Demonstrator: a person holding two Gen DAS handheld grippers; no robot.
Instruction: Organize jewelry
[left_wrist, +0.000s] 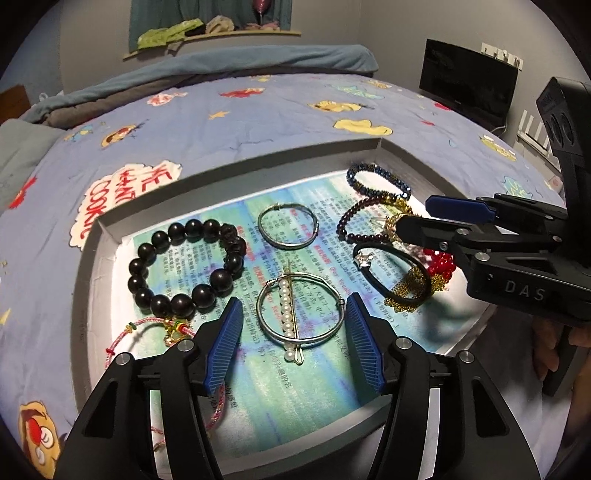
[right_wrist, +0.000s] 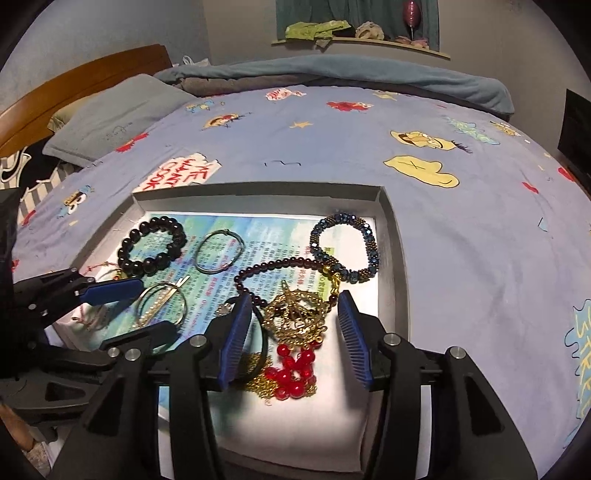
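A shallow grey tray (left_wrist: 236, 166) (right_wrist: 258, 192) lined with printed paper lies on the bed and holds the jewelry. My left gripper (left_wrist: 291, 306) (right_wrist: 157, 306) is open, its blue pads on either side of a silver bangle (left_wrist: 266, 325) (right_wrist: 160, 304) with a pearl pin (left_wrist: 285, 306) across it. My right gripper (right_wrist: 294, 299) (left_wrist: 413, 213) is open over a gold ornament (right_wrist: 295, 317) with red beads (right_wrist: 295, 369) (left_wrist: 439, 262). Around them lie a black bead bracelet (left_wrist: 184, 266), a plain silver bangle (left_wrist: 288, 229), a dark red bracelet (right_wrist: 280, 264) and a blue bead bracelet (right_wrist: 343, 247).
A black hair tie with gold chain (left_wrist: 391, 277) and a pink cord bracelet (left_wrist: 147, 328) also lie in the tray. The bed's blue cartoon sheet (right_wrist: 332, 155) surrounds it, with a grey pillow (right_wrist: 110, 118) and wooden headboard (right_wrist: 81, 81) at left. A black screen (left_wrist: 469, 81) stands at right.
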